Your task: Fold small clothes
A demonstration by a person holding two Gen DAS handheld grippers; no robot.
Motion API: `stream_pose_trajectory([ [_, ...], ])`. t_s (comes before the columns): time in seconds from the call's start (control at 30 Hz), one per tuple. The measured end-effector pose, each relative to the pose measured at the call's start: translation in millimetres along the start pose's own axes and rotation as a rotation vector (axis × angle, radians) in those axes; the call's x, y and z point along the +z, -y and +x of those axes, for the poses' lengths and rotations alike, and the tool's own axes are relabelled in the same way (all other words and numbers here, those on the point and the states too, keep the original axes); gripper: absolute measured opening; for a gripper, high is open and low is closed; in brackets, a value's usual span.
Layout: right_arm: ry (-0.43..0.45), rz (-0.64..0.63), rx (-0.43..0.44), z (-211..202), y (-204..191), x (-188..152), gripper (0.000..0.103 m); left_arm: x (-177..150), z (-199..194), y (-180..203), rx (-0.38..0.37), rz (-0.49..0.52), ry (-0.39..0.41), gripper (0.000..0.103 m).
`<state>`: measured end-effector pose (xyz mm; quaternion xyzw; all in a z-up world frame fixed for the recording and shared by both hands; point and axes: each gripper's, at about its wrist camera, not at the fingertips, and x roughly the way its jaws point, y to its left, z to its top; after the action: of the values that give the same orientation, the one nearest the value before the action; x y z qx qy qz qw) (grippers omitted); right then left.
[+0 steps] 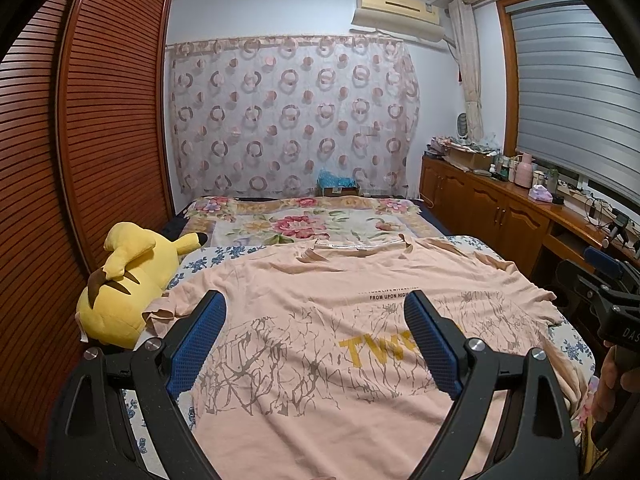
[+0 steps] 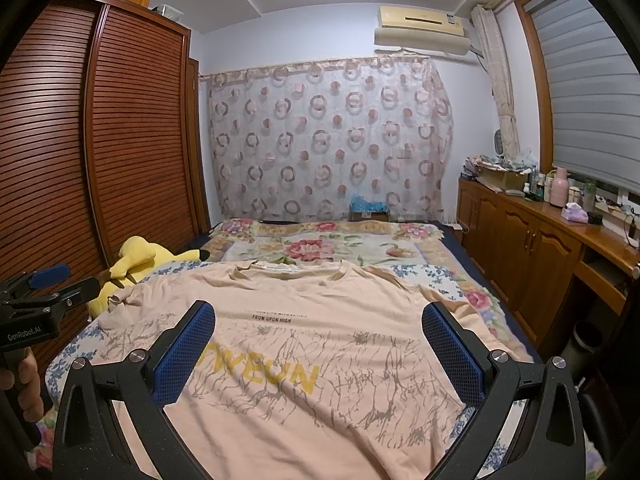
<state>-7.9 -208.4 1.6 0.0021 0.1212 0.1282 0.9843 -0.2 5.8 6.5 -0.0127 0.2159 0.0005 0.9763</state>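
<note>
A peach T-shirt [image 1: 320, 312] [image 2: 312, 344] with grey branch print and yellow letters lies spread flat, front up, on the bed, collar at the far end. My left gripper [image 1: 316, 304] hovers open above the shirt's left half, blue pads wide apart, nothing between them. Over the shirt's middle and right part my right gripper [image 2: 318, 312] is open too and holds nothing. Each view catches the other gripper at its edge: the right one [image 1: 600, 280] and the left one [image 2: 48, 284], with a hand on its handle.
A yellow plush toy [image 1: 124, 280] [image 2: 136, 260] lies at the shirt's left sleeve, beside a slatted wooden wardrobe [image 1: 80, 140]. A floral blanket [image 1: 304, 224] covers the far bed. A wooden cabinet [image 2: 532, 232] with clutter runs along the right wall.
</note>
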Motion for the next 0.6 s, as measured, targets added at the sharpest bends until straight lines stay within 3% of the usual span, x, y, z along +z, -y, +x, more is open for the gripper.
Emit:
stream_pose_trajectory([
  [0.6,0.001,0.001,0.004,-2.1,-0.4,-0.8,0.103,-0.6,-0.6,0.4,0.001,0.000,0.006,0.091],
])
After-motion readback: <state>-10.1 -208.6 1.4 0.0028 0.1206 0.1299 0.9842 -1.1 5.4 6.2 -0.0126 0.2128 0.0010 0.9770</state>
